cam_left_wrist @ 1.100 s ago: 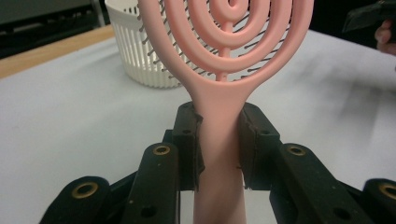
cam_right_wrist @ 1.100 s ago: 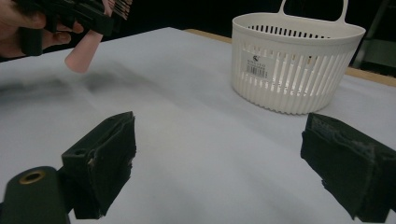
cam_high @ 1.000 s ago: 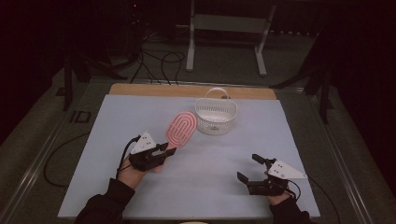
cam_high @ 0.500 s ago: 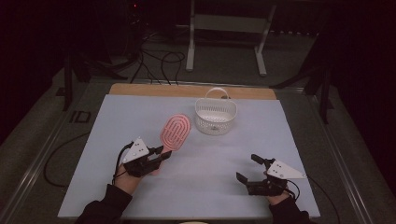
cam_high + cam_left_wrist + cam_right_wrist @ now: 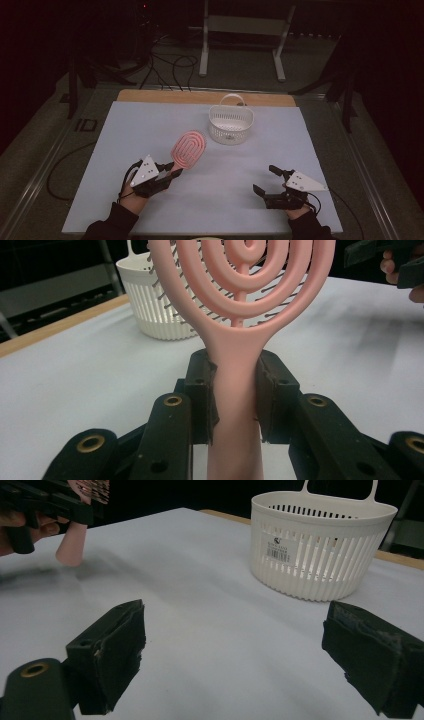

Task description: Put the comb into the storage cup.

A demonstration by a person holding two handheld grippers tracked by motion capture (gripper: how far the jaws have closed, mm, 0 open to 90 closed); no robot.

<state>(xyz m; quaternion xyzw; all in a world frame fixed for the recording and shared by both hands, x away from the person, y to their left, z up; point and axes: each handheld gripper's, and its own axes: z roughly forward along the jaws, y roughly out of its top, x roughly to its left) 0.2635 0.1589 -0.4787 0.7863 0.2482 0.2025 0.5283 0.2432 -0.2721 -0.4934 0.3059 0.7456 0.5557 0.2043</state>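
since the earlier frame the left hand-held gripper [image 5: 167, 172] drew the pink hairbrush [image 5: 188, 149] toward lower left, clamped on its handle, raised clear of the counter [image 5: 125, 130]; right hand-held gripper [image 5: 267, 182] idles agape, white basket [image 5: 230, 124] upper centre.

Overhead plus two table-level claw cameras

Pale counter [image 5: 125, 145] with a wood strip [image 5: 150, 96] along the back edge, cables [image 5: 172, 67] and a metal stand [image 5: 242, 25] on the dark floor behind.
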